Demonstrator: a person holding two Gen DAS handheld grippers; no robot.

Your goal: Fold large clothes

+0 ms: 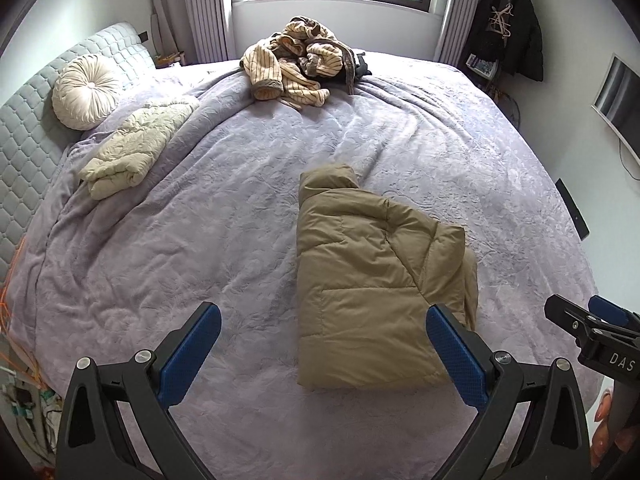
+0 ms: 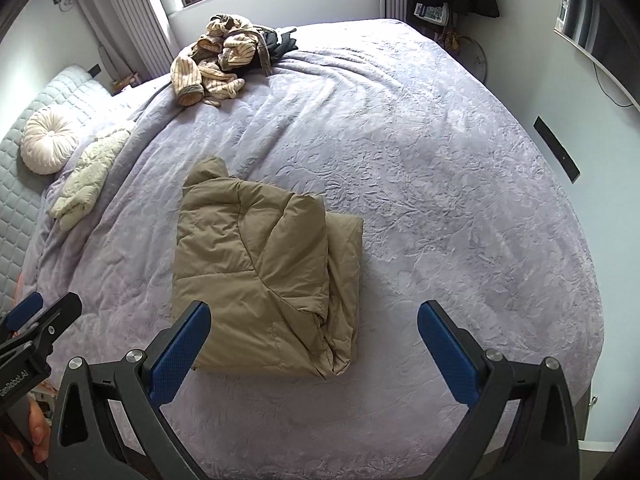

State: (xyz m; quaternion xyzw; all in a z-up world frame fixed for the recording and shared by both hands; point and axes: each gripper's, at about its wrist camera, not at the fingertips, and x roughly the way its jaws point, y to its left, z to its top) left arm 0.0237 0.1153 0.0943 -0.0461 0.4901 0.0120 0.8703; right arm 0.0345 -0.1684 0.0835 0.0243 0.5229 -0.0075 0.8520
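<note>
Hovering above the near edge of the bed, both jaws spread wide and gripping nothing: left hand-held gripper, right hand-held gripper. Lying folded into a compact bundle just ahead, toward 12 o'clock of the pair, the tan puffer jacket. Judging this fold close to finished. Waiting unfolded at 12 o'clock by the window, the striped garment pile; at 10 o'clock, a cream folded jacket. Likely calling next for setting the bundle aside, then reaching far across.
</note>
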